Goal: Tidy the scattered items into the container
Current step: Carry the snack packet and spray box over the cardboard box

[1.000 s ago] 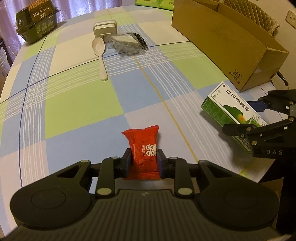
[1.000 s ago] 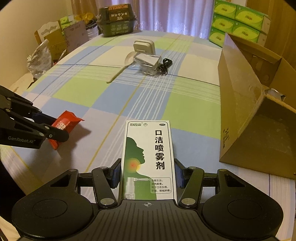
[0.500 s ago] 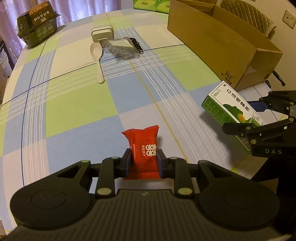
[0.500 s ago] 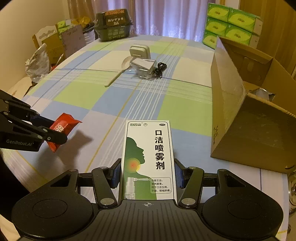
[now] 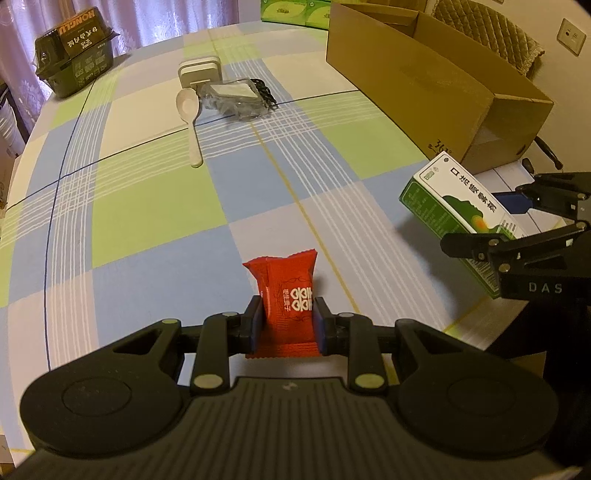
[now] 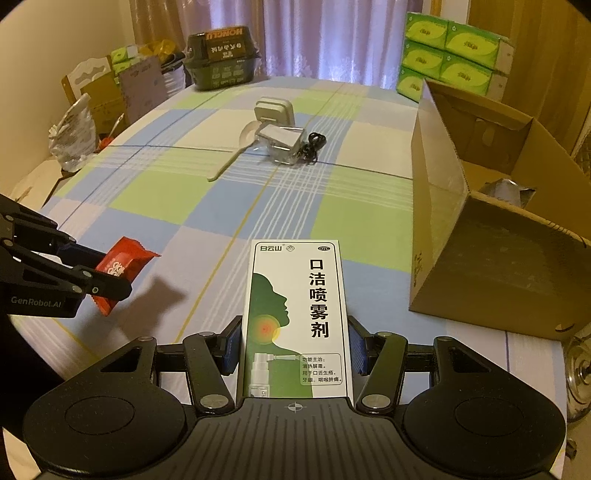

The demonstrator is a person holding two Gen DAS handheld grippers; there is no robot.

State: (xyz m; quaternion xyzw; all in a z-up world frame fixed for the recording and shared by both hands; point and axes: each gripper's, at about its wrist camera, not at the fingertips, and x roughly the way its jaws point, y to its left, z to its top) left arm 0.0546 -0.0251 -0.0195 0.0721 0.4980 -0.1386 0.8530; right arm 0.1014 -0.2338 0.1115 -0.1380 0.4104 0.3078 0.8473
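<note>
My left gripper [image 5: 287, 320] is shut on a red snack packet [image 5: 286, 291], held above the checked tablecloth; the same packet [image 6: 120, 267] shows at the left of the right wrist view. My right gripper [image 6: 293, 345] is shut on a green and white spray box [image 6: 295, 317], also lifted off the table, and that box [image 5: 461, 210] appears at the right of the left wrist view. The open cardboard box [image 6: 491, 221] stands to the right, with something silvery inside it. A white spoon [image 5: 190, 118], a clear plastic case [image 5: 232, 94], a black cable [image 5: 264, 90] and a white square device [image 5: 199, 70] lie far across the table.
A dark green food tub [image 6: 221, 55] sits at the far table edge. Green tissue packs [image 6: 450, 59] are stacked behind the cardboard box. Bags and cartons [image 6: 96, 107] crowd the left beyond the table. A padded chair back [image 5: 491, 33] rises behind the box.
Both grippers have risen with their loads, so the table and the cardboard box look lower and farther. The grips on the packet and the spray box are unchanged.
</note>
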